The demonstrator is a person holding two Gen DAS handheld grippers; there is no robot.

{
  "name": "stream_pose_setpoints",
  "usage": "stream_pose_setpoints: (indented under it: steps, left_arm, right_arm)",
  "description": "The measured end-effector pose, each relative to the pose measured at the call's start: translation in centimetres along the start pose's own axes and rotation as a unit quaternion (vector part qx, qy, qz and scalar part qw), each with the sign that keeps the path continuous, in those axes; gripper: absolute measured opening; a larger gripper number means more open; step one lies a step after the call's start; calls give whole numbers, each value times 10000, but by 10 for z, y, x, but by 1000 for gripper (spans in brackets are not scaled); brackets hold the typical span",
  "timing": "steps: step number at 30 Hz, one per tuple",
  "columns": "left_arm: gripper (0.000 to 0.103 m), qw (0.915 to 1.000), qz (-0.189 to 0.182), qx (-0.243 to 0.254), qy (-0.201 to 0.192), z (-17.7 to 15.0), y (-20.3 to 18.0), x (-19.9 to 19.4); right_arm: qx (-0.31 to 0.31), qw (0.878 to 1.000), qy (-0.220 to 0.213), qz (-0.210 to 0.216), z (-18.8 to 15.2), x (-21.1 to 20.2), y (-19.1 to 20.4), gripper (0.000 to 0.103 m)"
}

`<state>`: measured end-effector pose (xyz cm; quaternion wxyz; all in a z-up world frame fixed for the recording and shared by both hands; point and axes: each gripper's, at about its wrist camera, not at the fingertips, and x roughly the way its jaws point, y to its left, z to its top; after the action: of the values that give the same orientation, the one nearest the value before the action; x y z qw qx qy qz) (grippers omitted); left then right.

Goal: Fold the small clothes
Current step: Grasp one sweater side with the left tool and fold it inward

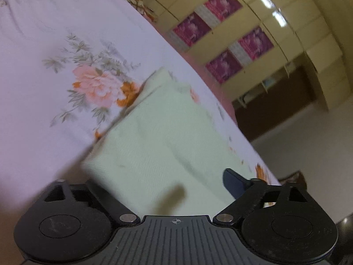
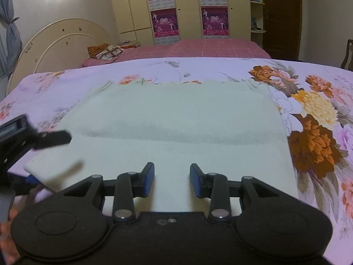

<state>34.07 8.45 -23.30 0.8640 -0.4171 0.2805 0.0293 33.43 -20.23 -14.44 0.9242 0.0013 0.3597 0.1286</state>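
A pale green cloth (image 2: 176, 119) lies folded once on the floral bedsheet (image 2: 308, 101), its folded edge running across the middle. My right gripper (image 2: 172, 180) is open and empty, hovering just above the cloth's near part. My left gripper (image 2: 44, 154) is at the cloth's near left corner, which lifts between its jaws, one finger (image 2: 55, 139) above and one below. In the blurred left wrist view the cloth (image 1: 158, 137) fills the gap between the jaws and only the right finger (image 1: 233, 181) shows.
The floral sheet (image 1: 55, 44) covers a raised surface in front of a pink bed (image 2: 209, 48) with a cream headboard (image 2: 61, 42). Folded orange-patterned fabric (image 2: 106, 52) lies on the bed. Wardrobes with magenta panels (image 2: 165, 22) stand behind.
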Motion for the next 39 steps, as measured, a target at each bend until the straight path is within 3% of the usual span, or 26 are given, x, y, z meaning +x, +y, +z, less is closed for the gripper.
stream_pose_setpoints:
  steps: [4, 8, 14, 15, 18, 20, 24, 26, 29, 32, 34, 36, 39]
  left_arm:
    - [35, 9988, 26, -479, -50, 8, 10, 23]
    - [14, 9983, 79, -578, -95, 11, 15, 33]
    - [12, 9998, -46, -125, -179, 18, 3, 31]
    - [12, 9997, -100, 25, -212, 20, -3, 29]
    - [12, 9978, -302, 527, -278, 28, -27, 28]
    - [12, 9942, -495, 913, -289, 31, -49, 28]
    - [12, 9770, -1092, 1833, -17, 26, -107, 33]
    - [12, 9650, -1388, 2214, 230, 14, -138, 42]
    - [12, 9469, -1783, 2565, 763, -15, -173, 58]
    - [12, 9313, -1904, 2802, 1339, -48, -189, 69]
    - [13, 9236, -1939, 2958, 1478, -63, -192, 64]
    - [13, 9289, -1821, 2956, 1292, -59, -188, 51]
    - [13, 9461, -1367, 2728, 1089, -38, -168, 36]
  right_arm:
    - [-26, 9999, -79, 75, 8, 10, -2, 35]
    - [-140, 9997, -207, 52, 21, 20, -2, 35]
    - [-543, 9978, -252, -297, 32, 43, 5, 35]
    - [-697, 9968, -118, -376, 28, 51, 7, 37]
    - [-1566, 9845, -380, -693, 7, 55, 26, 37]
    - [-1554, 9838, -462, -764, 3, 54, 28, 37]
    - [-1230, 9903, -386, -510, 9, 46, 17, 36]
    - [-519, 9975, -428, -207, 16, 29, -4, 34]
    - [72, 9981, -583, -197, 13, -3, -35, 34]
    - [439, 9968, -589, -314, 3, -27, -63, 36]
    - [693, 9956, -512, -362, -10, -41, -81, 36]
    - [909, 9942, -482, -310, -20, -52, -93, 36]
    - [1263, 9905, -543, -12, -24, -64, -101, 38]
